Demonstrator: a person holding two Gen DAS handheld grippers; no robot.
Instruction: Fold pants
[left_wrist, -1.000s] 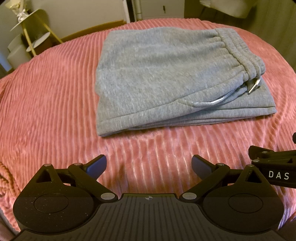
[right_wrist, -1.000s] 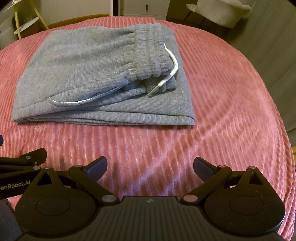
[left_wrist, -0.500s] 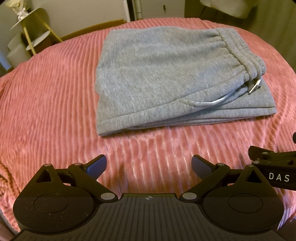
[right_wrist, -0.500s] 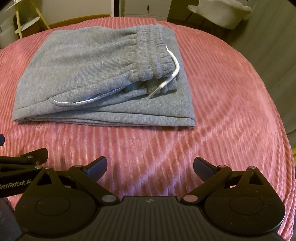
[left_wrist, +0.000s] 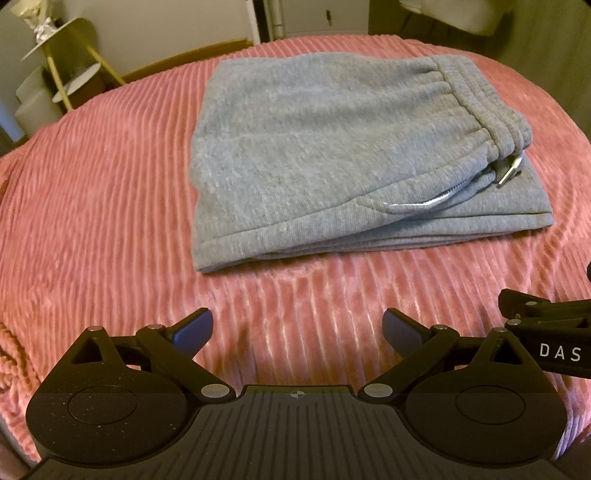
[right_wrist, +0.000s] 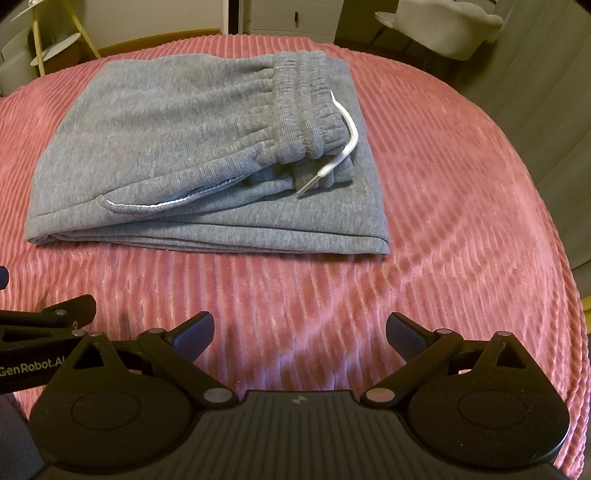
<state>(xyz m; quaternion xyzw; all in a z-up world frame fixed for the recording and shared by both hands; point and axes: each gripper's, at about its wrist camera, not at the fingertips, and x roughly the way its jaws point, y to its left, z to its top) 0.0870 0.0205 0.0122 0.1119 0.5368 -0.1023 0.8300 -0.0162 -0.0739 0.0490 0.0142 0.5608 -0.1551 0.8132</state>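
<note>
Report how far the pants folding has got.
Done, by the look of it: the grey sweatpants lie on the pink ribbed bedspread as a compact stack of layers, waistband on top. In hand: nothing; the left gripper and right gripper are both open, short of the stack. Left, at most: tucking in the loose white drawstring.

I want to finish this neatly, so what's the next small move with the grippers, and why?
Probably tuck the drawstring under the waistband with the right gripper. The pants already lie folded in flat layers on the blanket, and both the right gripper and the left gripper are open, empty and short of the fabric. Only the loose white cord spoils the stack.
</note>
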